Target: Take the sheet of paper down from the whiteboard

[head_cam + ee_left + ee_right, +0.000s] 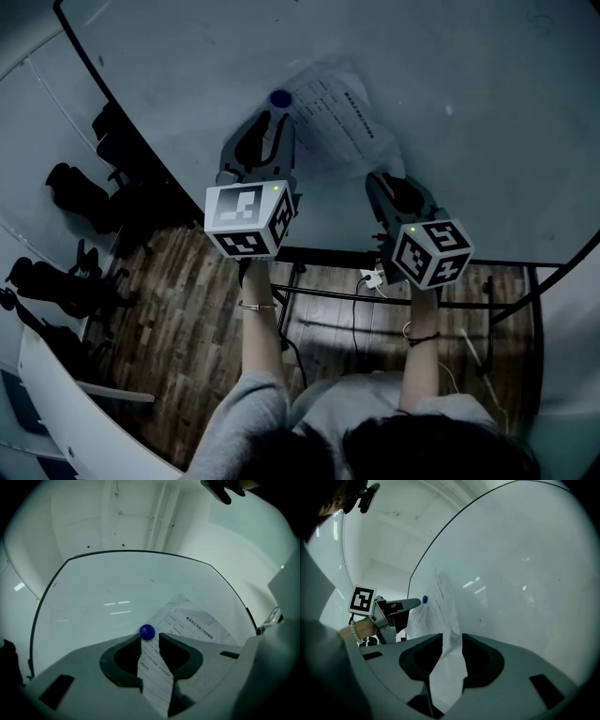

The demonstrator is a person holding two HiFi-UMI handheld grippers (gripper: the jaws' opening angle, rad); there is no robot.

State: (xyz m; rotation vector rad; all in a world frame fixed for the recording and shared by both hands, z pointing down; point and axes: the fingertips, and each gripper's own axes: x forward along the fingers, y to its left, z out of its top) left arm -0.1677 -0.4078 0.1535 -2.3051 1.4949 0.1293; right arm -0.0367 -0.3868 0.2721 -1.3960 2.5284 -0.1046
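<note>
Head cam: looks fwd & steeply down at whiteboard [469, 112]. Each gripper cam: close behind own fingers [180, 656], facing the board. All 3 share the sheet [333, 117].

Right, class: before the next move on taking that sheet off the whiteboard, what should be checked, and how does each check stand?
1. Blue magnet off the sheet of paper: not ok, it pins one corner.
2. Left gripper open at the magnet: ok, jaws apart just below it.
3. Sheet between right gripper jaws: ok.
4. Right gripper pinching the sheet: not ok, jaws apart.
5. Second magnet hidden behind the grippers: cannot tell.
</note>
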